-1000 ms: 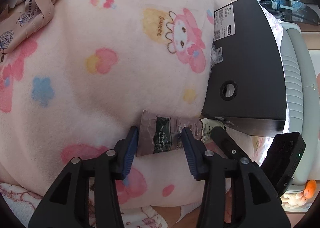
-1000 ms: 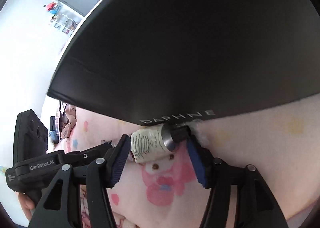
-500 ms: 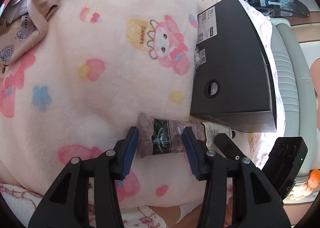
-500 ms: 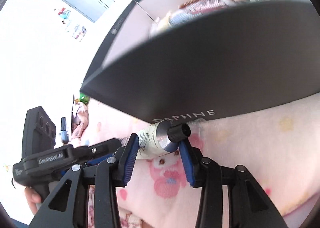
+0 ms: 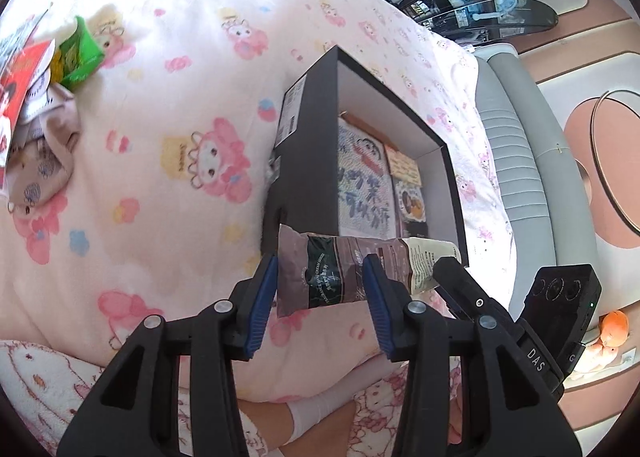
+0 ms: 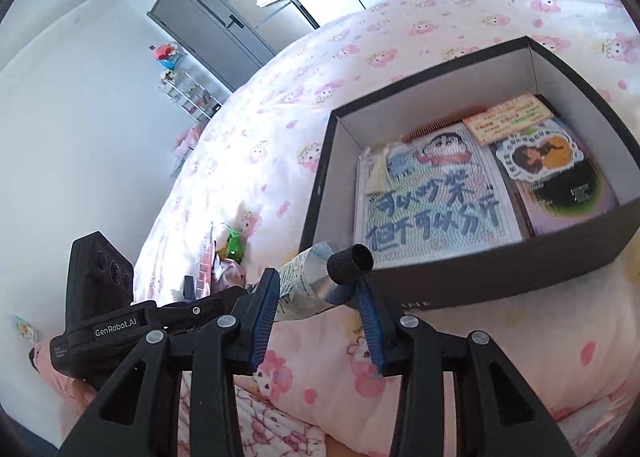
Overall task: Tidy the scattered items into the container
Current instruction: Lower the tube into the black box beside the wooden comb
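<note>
A brown hand-cream tube [image 5: 340, 273] with a black cap [image 6: 350, 259] is held between both grippers, lifted off the pink blanket. My left gripper [image 5: 320, 281] is shut on the tube's flat crimped end. My right gripper [image 6: 316, 289] is shut on the tube's silver neck [image 6: 320, 289] near the cap. The open black box [image 5: 308, 161] sits just beyond the tube; it also shows in the right wrist view [image 6: 480, 273]. Inside lie a cartoon-printed packet [image 6: 432, 197] and a purple packet [image 6: 560, 177].
A green snack pack [image 5: 78, 53], a red packet [image 5: 20, 73] and a beige pouch [image 5: 44, 161] lie at the blanket's far left. A grey padded bed frame [image 5: 516, 161] runs along the right. A wardrobe [image 6: 224, 29] stands in the background.
Both grippers have risen with the tube, from the blanket at the box's base to above its near wall. The box's inside has come into view.
</note>
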